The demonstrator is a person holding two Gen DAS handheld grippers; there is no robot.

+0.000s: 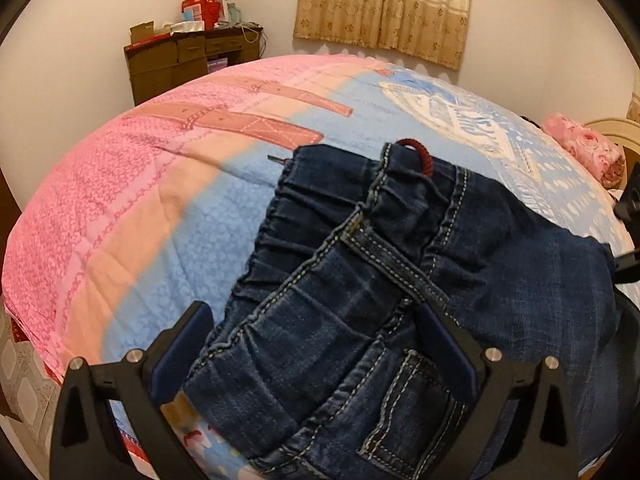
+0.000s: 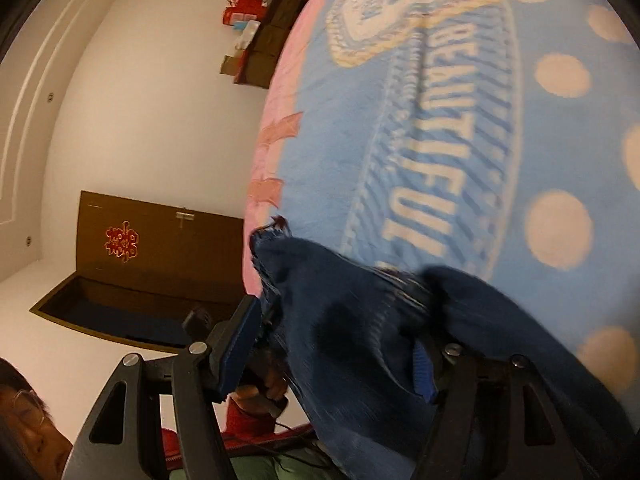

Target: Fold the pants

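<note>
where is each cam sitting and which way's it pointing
Left wrist: sits behind the left hand-held gripper, looking across the jeans and bedspread toward the curtain; its two fingers show.
Right wrist: rolled sideways behind the right hand-held gripper, facing the door; the person's face shows.
Shared: jeans, bedspread, dresser.

A bed (image 1: 120,216) under a pink and pale blue printed quilt (image 1: 224,224) fills the room ahead of the fingers, with plain cream walls (image 1: 72,40) beyond it. Far ahead and left of the fingers a dark wooden cabinet (image 1: 176,64) piled with red bags and boxes (image 1: 200,14) stands in the corner, and a beige patterned curtain (image 1: 384,4) hangs further right. In the tilted right wrist view, a brown door (image 2: 160,248) with a red ornament (image 2: 122,242) sits left of the fingers.
</note>
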